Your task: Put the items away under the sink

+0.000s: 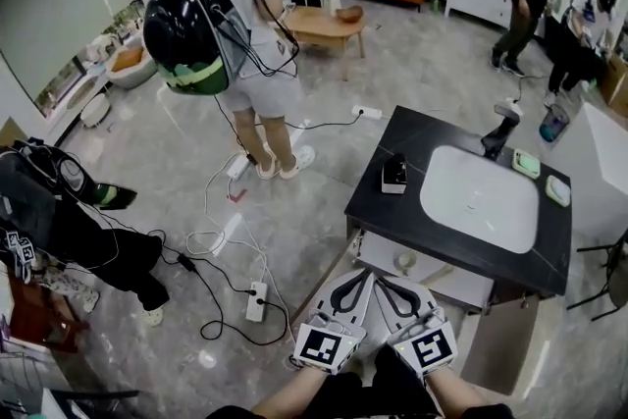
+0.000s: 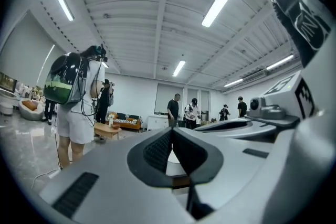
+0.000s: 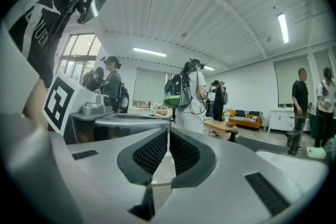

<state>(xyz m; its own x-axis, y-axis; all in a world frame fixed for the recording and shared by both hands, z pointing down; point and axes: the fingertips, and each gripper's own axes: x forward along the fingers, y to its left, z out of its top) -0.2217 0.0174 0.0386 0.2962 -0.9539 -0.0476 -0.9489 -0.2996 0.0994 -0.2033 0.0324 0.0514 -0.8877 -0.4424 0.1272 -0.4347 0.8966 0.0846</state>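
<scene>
Items are up on the counter (image 1: 378, 211), not under it: a black item (image 1: 393, 174) sits just left of the basin (image 1: 481, 199), and a green dish (image 1: 526, 163) and a pale dish (image 1: 558, 190) sit at the basin's far rim, right of the faucet (image 1: 500, 129). Your left gripper (image 1: 361, 278) has its pads closed on each other and holds no item; the right gripper (image 1: 386, 284) is the same, pads together. You hold both about level, side by side, tips angled in and nearly meeting, in front of the white panel (image 1: 432, 278) below the counter's near edge. Your forearms come in from the bottom, marker cubes up. A tan panel (image 1: 500, 348) stands just right of the right gripper; can't tell if it's a door. On your left the floor has cables and a power strip (image 1: 257, 300). A person with a backpack (image 1: 191, 25) stands well beyond the counter's left corner. A chair (image 1: 614, 270) is at the counter's right end.
</scene>
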